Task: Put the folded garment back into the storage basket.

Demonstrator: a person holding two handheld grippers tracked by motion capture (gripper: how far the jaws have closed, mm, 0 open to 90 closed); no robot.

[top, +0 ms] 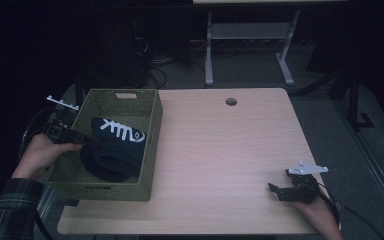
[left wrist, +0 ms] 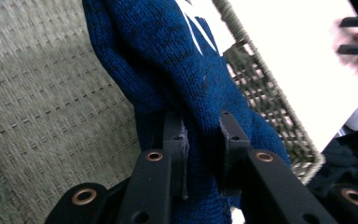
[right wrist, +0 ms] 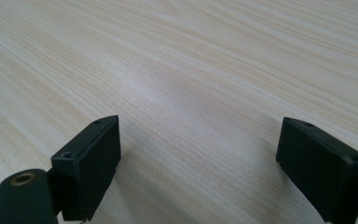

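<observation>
A dark blue knitted garment (top: 114, 147) with a white pattern lies in a woven olive basket (top: 149, 150) at the table's left. My left gripper (top: 91, 140) reaches in over the basket's left rim and is shut on the garment. In the left gripper view a fold of the blue knit (left wrist: 177, 65) is pinched between the two black jaws of my left gripper (left wrist: 203, 135), with the basket's woven floor (left wrist: 42, 93) behind it. My right gripper (top: 275, 190) rests low over the table's front right; the right gripper view shows my right gripper (right wrist: 198, 144) open over bare wood, with nothing between the jaws.
The light wood table (top: 220, 150) has a round cable hole (top: 231, 101) near its far edge. A white desk frame (top: 247, 35) stands on the dark floor beyond. Cables trail on the floor behind the basket.
</observation>
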